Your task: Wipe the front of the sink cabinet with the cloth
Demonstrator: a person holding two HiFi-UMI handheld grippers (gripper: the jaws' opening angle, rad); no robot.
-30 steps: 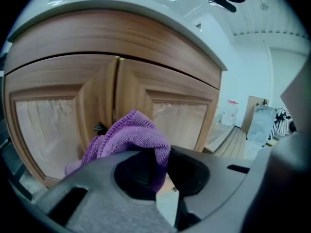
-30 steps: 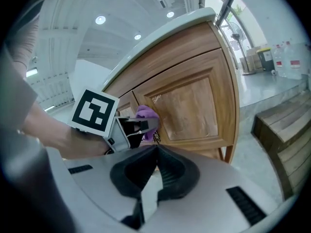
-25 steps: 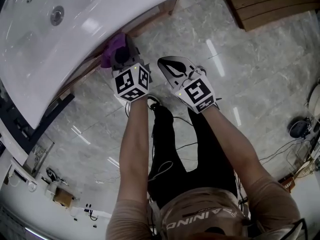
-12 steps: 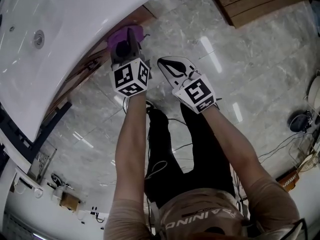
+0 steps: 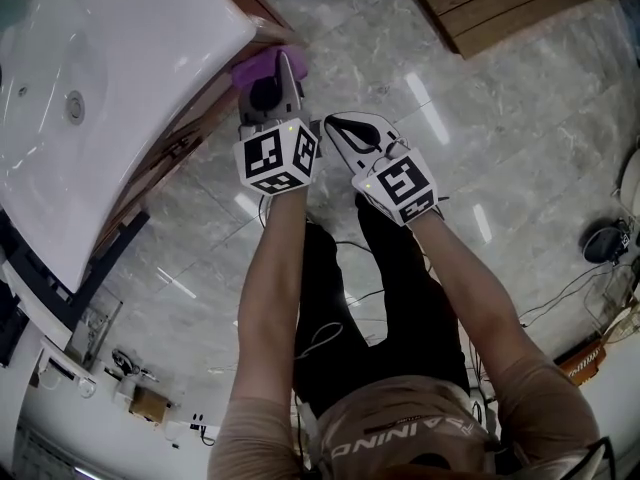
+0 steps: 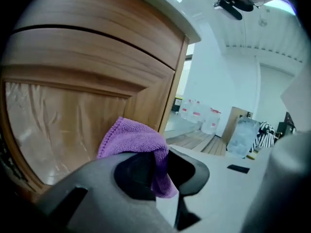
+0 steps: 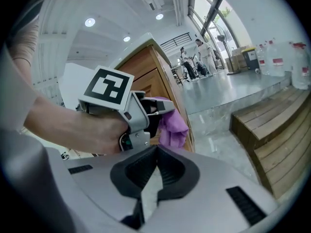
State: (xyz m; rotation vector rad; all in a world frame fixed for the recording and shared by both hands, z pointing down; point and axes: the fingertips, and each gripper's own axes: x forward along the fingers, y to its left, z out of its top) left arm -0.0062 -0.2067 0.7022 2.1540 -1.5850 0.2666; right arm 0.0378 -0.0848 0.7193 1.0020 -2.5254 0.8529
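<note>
Left tool (image 6: 163,166) has its jaws clamped on the cloth (image 6: 136,137). It's a purple fuzzy microfibre rag with a stitched hem. It's bunched into a lump that puffs out past the jaw tips, with a flap hanging down between them.

From that tool's camera the cloth sits right in front of the cabinet (image 6: 73,81), near the right edge of the wood door. The door is warm brown and curved, with a dark seam across the top. Its recessed lower panel has what looks like wrinkly clear film (image 6: 53,130) on it. I honestly can't tell if the cloth is pressed on the wood or just shy of it, because the tool body covers the lower half of the rag.

In the head view the left tool (image 5: 280,68) points up at the cabinet (image 5: 200,108) corner, with the cloth (image 5: 258,66) at its tip. The white sink (image 5: 100,68) overhangs and hides most of the front, so only a thin strip of wood shows there.

Right tool (image 7: 155,171) is closed with nothing in it, the jaws meeting at the tips. It hangs just right of the left one, over the grey floor (image 5: 450,168), clear of the cabinet. Its camera catches the left tool (image 7: 146,108) side-on with the cloth (image 7: 172,123) drooping off the front, and the far edge of the cloth is lost behind the jaw.
</note>
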